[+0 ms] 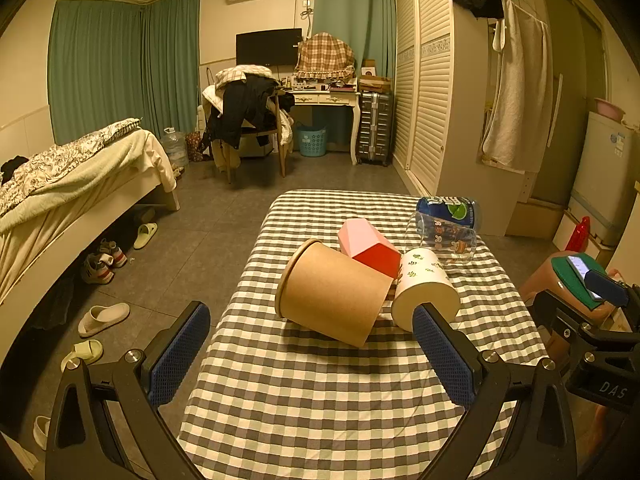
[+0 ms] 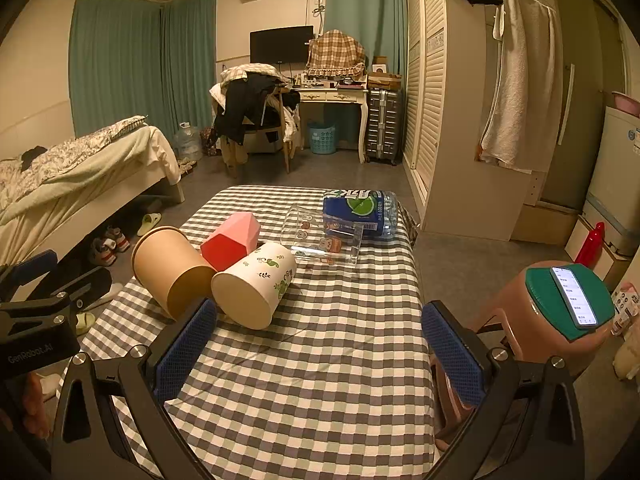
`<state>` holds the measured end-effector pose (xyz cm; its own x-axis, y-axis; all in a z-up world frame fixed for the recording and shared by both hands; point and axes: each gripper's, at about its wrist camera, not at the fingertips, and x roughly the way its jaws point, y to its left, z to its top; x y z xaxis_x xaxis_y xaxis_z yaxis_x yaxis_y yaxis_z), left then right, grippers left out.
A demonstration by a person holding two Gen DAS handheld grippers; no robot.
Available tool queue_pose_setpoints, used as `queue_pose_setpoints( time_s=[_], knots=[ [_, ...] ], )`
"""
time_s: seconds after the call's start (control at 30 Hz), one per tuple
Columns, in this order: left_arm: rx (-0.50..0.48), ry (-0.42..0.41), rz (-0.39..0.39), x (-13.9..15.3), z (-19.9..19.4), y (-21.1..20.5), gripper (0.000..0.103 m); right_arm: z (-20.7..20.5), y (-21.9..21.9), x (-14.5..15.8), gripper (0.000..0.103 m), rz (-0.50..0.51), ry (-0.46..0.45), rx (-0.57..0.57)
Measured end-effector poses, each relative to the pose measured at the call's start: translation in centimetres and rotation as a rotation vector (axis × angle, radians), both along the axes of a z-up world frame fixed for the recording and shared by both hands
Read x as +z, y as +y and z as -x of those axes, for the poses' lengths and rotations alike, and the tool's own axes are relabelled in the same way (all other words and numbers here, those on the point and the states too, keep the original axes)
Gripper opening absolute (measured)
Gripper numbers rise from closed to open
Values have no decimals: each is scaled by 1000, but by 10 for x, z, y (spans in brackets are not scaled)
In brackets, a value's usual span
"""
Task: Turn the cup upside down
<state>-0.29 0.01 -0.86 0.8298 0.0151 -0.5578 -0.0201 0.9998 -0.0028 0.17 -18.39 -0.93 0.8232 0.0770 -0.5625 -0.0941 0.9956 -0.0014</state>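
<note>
Near half of checked tablecloth (image 2: pixel 304 392): open, passable. Beyond it, a tight cluster blocks the middle: brown paper cup (image 1: pixel 332 292) touching white leaf-print cup (image 1: pixel 426 286), red-pink box (image 1: pixel 370 246) behind, clear container (image 2: pixel 324 240), bottle pack (image 2: pixel 360 210) farthest

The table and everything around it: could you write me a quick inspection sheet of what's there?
Surface: table under a checked cloth.
Job's things: brown paper cup, white leaf-print cup, pink and red cup and clear cup, all lying on their sides.
Clutter: blue bottle pack at the far edge.
Grippers: left gripper and right gripper, both open, holding nothing.
Cables: nothing seen on the table.
Surroundings: bed, stool carrying a phone.
</note>
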Motion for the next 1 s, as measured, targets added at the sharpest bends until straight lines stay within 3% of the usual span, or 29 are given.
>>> queue_pose_setpoints(
  time_s=[0.77, 1.0],
  knots=[
    [3, 4, -1, 2, 0, 2, 103, -1, 0, 4, 103, 6, -11, 11],
    [30, 17, 7, 3, -6, -2, 103, -3, -1, 15, 103, 47, -36, 36]
  ],
)
